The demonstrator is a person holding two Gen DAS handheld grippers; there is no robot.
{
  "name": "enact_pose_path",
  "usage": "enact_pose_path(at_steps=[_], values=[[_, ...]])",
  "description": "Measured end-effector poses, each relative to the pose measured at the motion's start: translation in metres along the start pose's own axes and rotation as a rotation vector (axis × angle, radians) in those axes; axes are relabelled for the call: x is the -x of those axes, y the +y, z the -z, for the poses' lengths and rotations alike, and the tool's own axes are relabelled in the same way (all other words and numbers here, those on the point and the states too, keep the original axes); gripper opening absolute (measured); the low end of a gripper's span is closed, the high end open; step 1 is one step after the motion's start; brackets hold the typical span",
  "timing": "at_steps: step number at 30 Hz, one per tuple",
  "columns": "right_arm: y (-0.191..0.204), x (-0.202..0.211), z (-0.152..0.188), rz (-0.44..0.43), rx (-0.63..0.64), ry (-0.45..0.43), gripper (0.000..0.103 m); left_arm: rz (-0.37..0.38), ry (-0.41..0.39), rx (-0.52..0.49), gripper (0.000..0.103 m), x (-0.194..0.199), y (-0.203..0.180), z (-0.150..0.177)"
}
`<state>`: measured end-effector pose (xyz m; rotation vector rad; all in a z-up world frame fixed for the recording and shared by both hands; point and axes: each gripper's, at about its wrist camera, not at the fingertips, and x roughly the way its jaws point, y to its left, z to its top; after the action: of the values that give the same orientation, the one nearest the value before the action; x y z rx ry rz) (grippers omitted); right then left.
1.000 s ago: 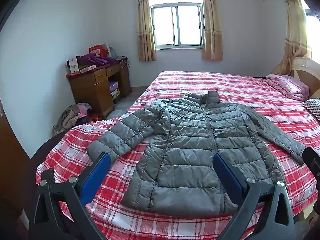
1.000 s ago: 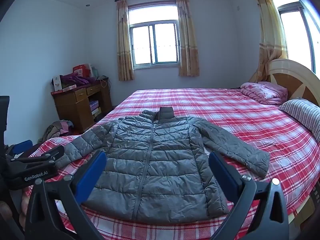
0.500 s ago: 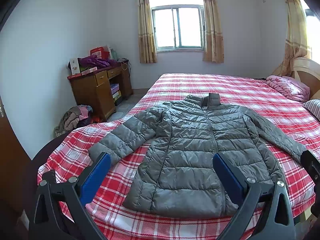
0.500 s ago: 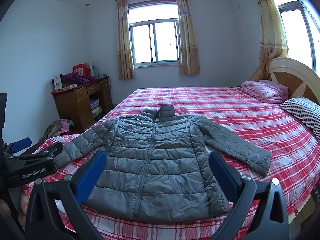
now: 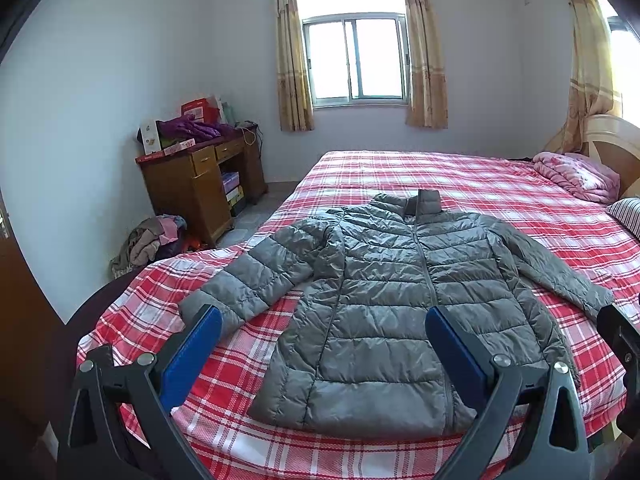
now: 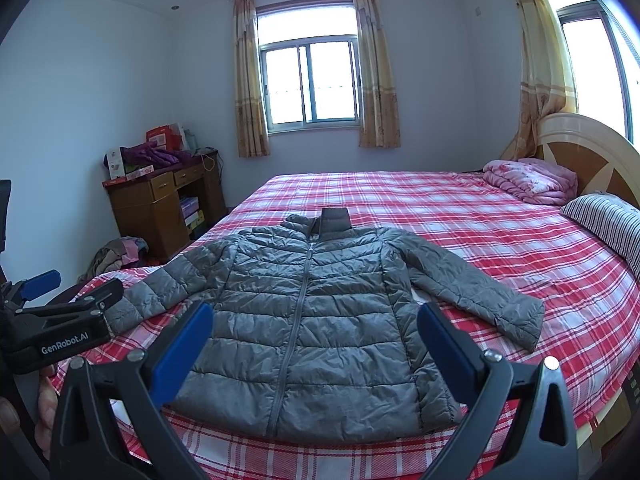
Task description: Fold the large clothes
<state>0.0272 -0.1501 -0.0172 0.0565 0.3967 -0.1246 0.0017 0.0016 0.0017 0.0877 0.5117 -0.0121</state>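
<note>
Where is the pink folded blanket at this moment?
The pink folded blanket lies at the far right of the bed, against the headboard and just behind the striped pillow, far from the grey jacket.

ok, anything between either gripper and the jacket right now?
Nothing visible. The grey puffer jacket lies flat on the plaid bed, zipped, sleeves spread. The left gripper and right gripper are both open and short of its hem, with only bare bedsheet between.

plaid bed point(image 5: 400, 172) — jacket point(image 5: 384, 296), quilt point(image 5: 576, 176), pillow point(image 6: 604, 220)
</note>
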Motion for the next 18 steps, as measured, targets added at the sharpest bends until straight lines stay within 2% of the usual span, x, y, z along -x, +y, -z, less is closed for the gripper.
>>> enact_pose_path(at_steps=[18], values=[[0.0011,-0.0002,0.0030,-0.002,-0.002,0.005,0.103,0.001,-0.003,-0.004,0.102,0.0004,0.0017,0.0015]])
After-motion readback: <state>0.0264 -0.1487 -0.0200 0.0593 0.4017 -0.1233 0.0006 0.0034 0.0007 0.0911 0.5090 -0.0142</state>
